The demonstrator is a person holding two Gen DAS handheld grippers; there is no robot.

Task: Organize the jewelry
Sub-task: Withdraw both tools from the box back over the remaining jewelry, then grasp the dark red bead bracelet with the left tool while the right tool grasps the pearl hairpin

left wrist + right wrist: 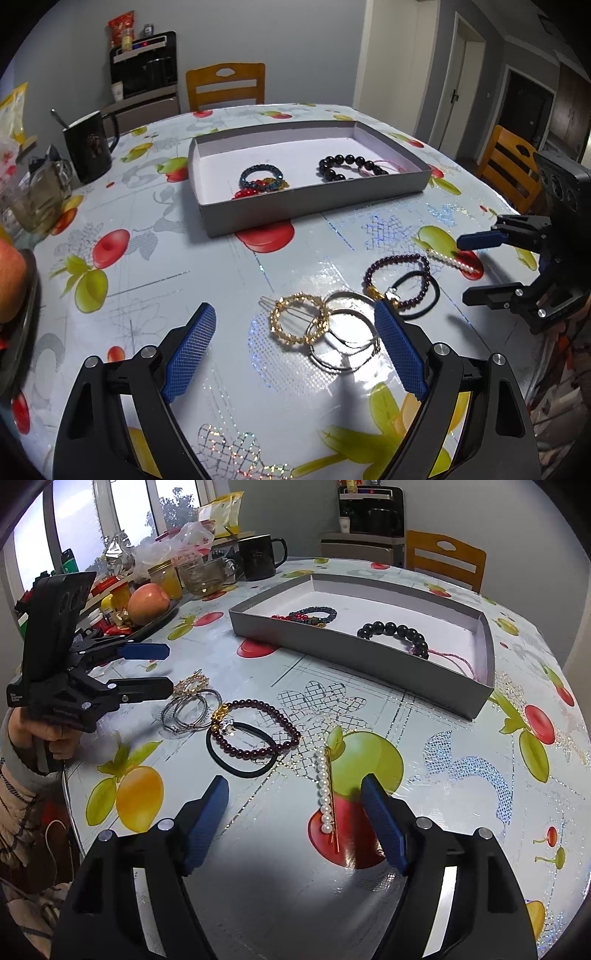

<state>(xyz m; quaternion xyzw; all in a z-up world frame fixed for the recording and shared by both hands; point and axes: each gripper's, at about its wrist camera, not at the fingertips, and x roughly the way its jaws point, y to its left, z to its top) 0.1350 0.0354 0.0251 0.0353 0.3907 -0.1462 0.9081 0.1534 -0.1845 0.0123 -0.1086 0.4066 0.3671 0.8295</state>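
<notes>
Hovering with both sets of jaws released, nothing grasped. Pearl clip (325,794) flat on bench between my right gripper (295,823) jaws; gold ring clip (298,324) between left gripper (295,347) jaws, overlapping silver hoops (347,339) (snag risk: hoops dragged along). Thin clip may slip.

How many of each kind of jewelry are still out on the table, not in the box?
Hair clips: 2 (gold clip, pearl clip)
Purple bead bracelet: 1
Black hair tie: 1
Bunch of silver hoops: 1
Total: 5

Bare tablecloth (155,280) between loose jewellery and grey tray (314,206); mug (88,147), jars crowd far-left edge.
</notes>
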